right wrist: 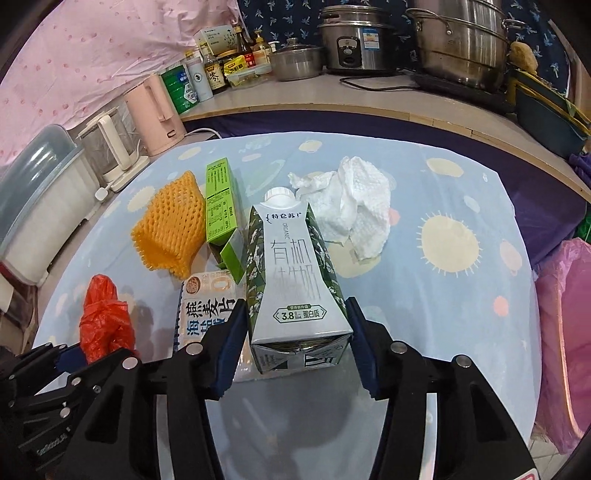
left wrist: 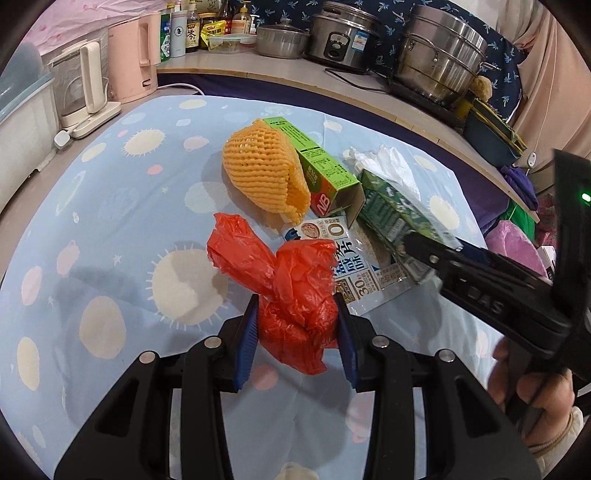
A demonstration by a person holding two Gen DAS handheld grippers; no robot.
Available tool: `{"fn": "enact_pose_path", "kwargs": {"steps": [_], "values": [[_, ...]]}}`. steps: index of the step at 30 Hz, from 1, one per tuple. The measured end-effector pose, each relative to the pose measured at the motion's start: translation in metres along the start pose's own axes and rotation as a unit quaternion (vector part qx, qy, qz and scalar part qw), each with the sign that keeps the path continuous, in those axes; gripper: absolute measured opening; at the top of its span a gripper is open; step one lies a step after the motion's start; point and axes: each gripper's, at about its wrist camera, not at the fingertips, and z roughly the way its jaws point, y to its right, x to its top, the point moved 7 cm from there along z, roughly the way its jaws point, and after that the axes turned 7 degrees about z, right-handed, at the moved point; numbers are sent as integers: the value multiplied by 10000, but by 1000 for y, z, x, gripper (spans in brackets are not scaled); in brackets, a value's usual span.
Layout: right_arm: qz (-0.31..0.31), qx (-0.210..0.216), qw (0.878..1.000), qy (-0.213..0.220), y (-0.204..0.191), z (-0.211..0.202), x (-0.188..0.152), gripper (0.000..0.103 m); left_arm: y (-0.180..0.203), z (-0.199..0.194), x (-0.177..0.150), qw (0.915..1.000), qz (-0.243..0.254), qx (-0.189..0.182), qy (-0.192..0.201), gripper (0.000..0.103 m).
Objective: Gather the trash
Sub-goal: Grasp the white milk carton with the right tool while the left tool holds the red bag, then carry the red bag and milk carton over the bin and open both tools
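Note:
My left gripper (left wrist: 297, 332) is shut on a crumpled red plastic bag (left wrist: 291, 295), held just above the table; the bag also shows in the right wrist view (right wrist: 105, 317). My right gripper (right wrist: 295, 332) is shut on the base of a green and white milk carton (right wrist: 291, 273), which also shows in the left wrist view (left wrist: 395, 218). On the table lie an orange foam fruit net (left wrist: 262, 166), a green box (left wrist: 321, 166), an oatmeal packet (left wrist: 351, 273) and crumpled white tissue (right wrist: 354, 206).
The table has a light blue patterned cloth (left wrist: 122, 221). Kettles (left wrist: 85, 85) stand at its far left. The counter behind holds bottles, a rice cooker (left wrist: 343, 33) and steel pots (left wrist: 443, 51). A pink bag (right wrist: 569, 332) hangs at the right.

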Motion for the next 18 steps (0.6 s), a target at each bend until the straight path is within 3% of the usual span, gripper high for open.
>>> {"fn": "enact_pose_path", "kwargs": {"steps": [8, 18], "values": [[488, 155, 9979, 385, 31, -76, -28, 49, 22, -8, 3, 9998, 172, -59, 58, 37], [1114, -181, 9886, 995, 105, -159, -45, 49, 92, -21, 4, 9968, 645, -466, 109, 37]]}}
